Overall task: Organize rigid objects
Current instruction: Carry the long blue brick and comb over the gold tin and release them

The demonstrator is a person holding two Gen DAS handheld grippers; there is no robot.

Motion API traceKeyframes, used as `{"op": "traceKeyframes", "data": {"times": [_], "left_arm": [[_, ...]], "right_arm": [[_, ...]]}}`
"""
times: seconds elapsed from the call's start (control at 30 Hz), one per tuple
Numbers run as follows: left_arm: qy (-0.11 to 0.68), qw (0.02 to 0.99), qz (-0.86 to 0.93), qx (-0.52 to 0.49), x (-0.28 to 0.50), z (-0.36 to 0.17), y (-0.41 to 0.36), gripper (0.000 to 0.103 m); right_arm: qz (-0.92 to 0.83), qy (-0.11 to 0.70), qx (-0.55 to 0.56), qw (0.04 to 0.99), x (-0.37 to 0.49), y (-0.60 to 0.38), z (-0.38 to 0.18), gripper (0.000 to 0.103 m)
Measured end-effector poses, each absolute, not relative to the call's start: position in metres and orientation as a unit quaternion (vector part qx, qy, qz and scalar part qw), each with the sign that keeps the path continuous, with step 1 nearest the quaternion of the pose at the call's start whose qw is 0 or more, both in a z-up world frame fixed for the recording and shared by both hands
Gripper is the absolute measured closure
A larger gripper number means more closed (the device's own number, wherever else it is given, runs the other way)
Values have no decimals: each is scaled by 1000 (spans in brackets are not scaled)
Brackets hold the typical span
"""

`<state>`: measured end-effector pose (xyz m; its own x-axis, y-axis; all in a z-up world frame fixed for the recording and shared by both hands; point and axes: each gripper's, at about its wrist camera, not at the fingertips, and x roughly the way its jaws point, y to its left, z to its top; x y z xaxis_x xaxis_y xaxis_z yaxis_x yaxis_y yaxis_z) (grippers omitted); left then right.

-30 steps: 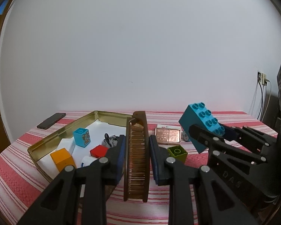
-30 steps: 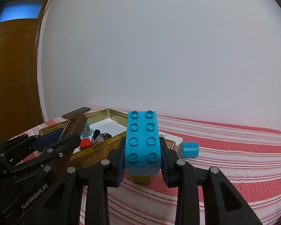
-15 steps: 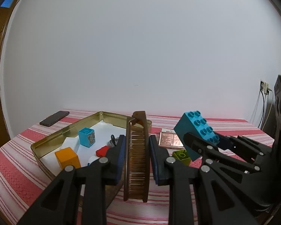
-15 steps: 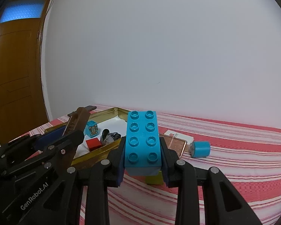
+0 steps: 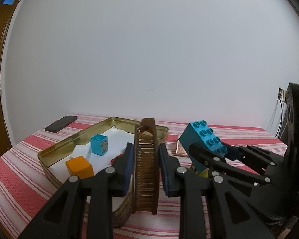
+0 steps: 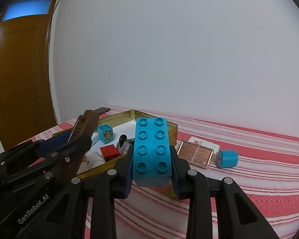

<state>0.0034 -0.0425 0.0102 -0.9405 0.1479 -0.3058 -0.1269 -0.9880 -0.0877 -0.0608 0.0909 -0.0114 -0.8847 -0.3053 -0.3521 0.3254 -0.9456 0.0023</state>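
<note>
My left gripper (image 5: pixel 146 155) is shut on a brown comb (image 5: pixel 146 169), held upright over the near rim of the gold tin (image 5: pixel 55 149). Seen from the right wrist view, the left gripper (image 6: pixel 69 139) and the comb (image 6: pixel 85 125) are at the left, beside the tin (image 6: pixel 172 128). My right gripper (image 6: pixel 151 159) is shut on a teal eight-stud brick (image 6: pixel 151 145), held above the striped cloth just right of the tin; the brick (image 5: pixel 203 139) also shows in the left wrist view. Inside the tin lie a teal picture cube (image 5: pixel 99 144), an orange cube (image 5: pixel 79 166) and a red cube (image 6: pixel 109 153).
On the cloth right of the tin lie a copper-coloured flat case (image 6: pixel 196 155), a white card box (image 6: pixel 206 144) and a small teal cylinder (image 6: pixel 227 158). A dark phone (image 5: pixel 61 126) lies at the far left. A brown door (image 6: pixel 20 69) stands left; cables and a socket (image 5: pixel 281 97) are right.
Both grippers have drifted toward the tin, which now looks larger and nearer in both views. The green brick on the cloth has slipped almost out of sight behind the right gripper. Both grips are unchanged.
</note>
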Motion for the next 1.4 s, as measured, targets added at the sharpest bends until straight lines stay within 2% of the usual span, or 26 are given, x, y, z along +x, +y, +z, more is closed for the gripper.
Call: {"op": "traceKeyframes", "data": {"times": [0.5, 1.0, 1.03, 1.1, 1.13, 1.17, 1.23, 1.4], "left_arm": [[-3, 18, 974, -225, -40, 9, -93, 80], [8, -12, 965, -263, -59, -9, -112, 78], [10, -16, 964, -264, -59, -10, -112, 76], [9, -23, 964, -263, -58, -9, -112, 59], [7, -30, 965, -259, -57, -8, -112, 42], [6, -35, 967, -254, -55, -6, -111, 31], [3, -35, 969, -243, -50, -3, -108, 28], [11, -21, 975, -222, -41, 8, -84, 28]], "right_arm": [[-946, 34, 213, 243, -108, 50, 17, 69], [-917, 39, 262, 297, -144, 3, 6, 67], [-917, 38, 262, 298, -148, 0, 1, 64], [-920, 33, 255, 295, -145, 5, 4, 47], [-921, 27, 253, 295, -148, 2, 3, 43], [-922, 20, 251, 295, -148, 5, 4, 39], [-923, 5, 245, 296, -145, 18, 9, 39], [-932, 14, 231, 281, -130, 57, 18, 39]]}}
